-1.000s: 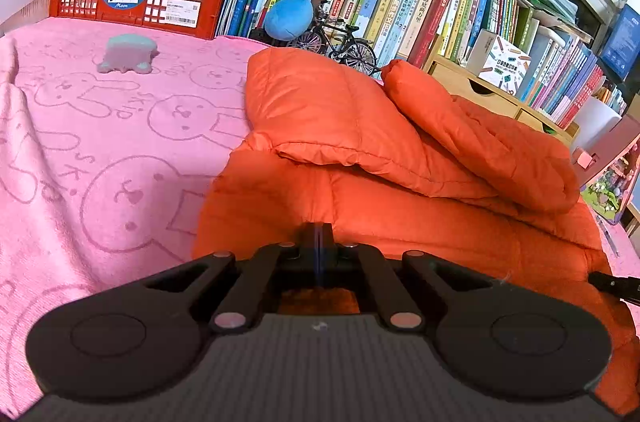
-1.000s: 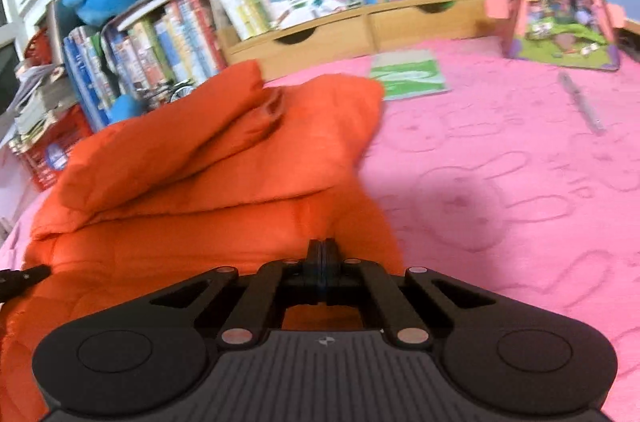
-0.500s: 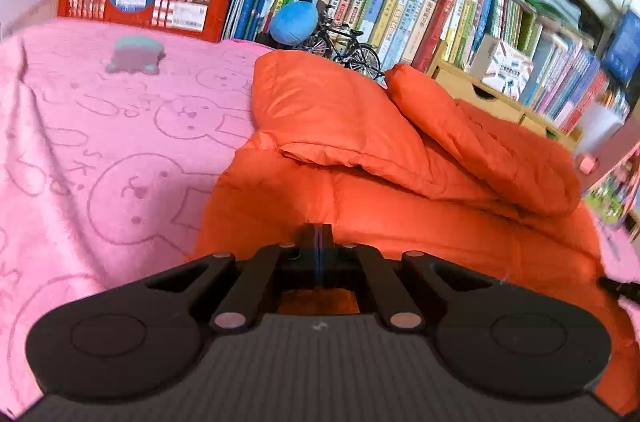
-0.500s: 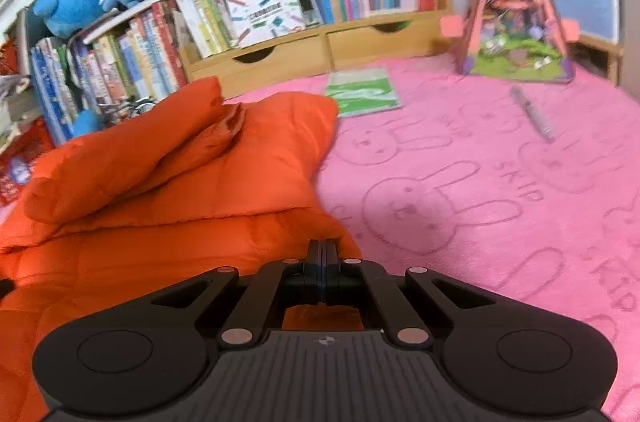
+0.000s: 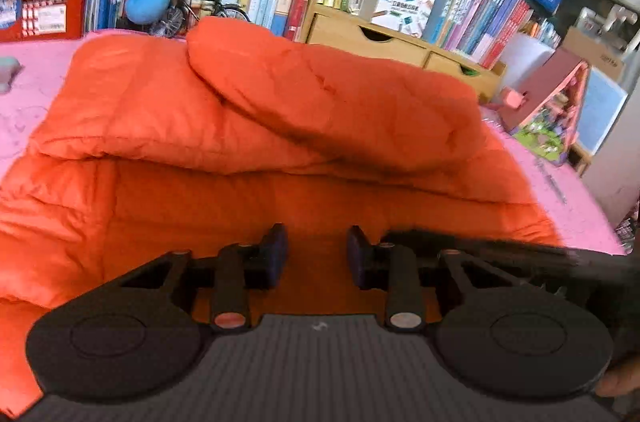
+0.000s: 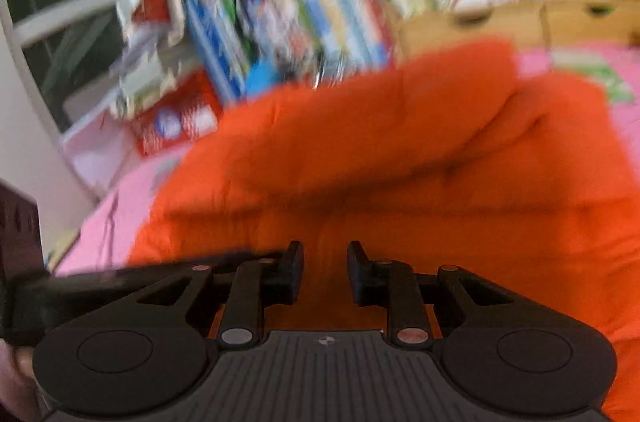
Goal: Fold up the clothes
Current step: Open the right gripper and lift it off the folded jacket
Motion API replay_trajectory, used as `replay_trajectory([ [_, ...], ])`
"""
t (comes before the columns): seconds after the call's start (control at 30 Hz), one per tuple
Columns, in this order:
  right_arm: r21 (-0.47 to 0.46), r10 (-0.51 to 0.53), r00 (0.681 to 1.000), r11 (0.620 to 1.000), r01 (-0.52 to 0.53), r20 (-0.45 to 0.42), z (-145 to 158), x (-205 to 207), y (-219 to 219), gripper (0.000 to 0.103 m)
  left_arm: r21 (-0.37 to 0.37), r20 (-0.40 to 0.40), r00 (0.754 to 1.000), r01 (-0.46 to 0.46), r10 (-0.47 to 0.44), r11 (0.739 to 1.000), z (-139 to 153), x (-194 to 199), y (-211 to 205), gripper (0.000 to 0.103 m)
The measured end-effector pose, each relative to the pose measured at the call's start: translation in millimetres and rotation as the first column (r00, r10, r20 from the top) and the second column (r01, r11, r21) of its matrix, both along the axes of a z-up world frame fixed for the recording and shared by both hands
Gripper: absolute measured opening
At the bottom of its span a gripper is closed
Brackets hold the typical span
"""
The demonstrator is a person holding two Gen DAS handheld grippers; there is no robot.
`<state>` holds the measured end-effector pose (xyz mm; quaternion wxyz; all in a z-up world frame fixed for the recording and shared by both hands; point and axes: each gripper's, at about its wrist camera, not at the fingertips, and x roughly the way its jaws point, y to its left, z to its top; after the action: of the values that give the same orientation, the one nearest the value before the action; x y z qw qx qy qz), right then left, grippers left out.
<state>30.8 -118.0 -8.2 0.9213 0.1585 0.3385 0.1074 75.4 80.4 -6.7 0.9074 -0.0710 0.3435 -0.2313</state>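
Pink cover (image 5: 32, 90) bears the jacket (image 5: 280, 126). Left gripper (image 5: 316, 254) and right gripper (image 6: 325, 270) are opening, nothing between jaws; advise regripping jacket's near hem squarely.

Bright, even daylight on my feeds. Left wrist view fairly sharp, slight smear at right edge. Right wrist view heavily motion-blurred; books (image 6: 304, 18) unreadable. Fisheye bends shelves at the edges. Soft shadow under jacket (image 5: 280, 126) fold.
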Motion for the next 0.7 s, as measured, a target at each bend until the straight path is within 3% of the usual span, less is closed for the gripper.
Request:
replay_trajectory([
  [0.07,0.003,-0.011,1.000,1.000,0.011,-0.009,-2.6,3.3,-1.3,0.017,-0.002,-0.001,1.000,0.000,0.000,1.000,-2.0,0.5,4.7,0.026],
  [0.2,0.014,-0.045,0.999,0.999,0.045,-0.014,-7.6,4.8,-11.0,0.000,0.016,0.007,1.000,-0.026,0.026,1.000,-6.0,3.4,14.7,0.003],
  [0.37,-0.015,-0.113,0.994,0.994,0.113,0.001,-10.8,-3.2,-36.6,0.000,-0.009,0.004,0.994,-0.108,0.108,0.994,-9.8,7.6,44.8,0.003],
  [0.53,-0.026,-0.208,0.978,0.978,0.208,0.003,-12.0,-14.9,-73.6,0.000,0.060,0.043,0.973,-0.228,0.226,0.972,-8.7,1.6,69.5,0.003],
  [0.7,-0.055,-0.292,0.956,0.955,0.292,0.017,-12.6,-32.0,-103.8,0.000,0.072,0.055,0.968,-0.248,0.244,0.966,-8.0,-0.8,85.9,0.003],
])
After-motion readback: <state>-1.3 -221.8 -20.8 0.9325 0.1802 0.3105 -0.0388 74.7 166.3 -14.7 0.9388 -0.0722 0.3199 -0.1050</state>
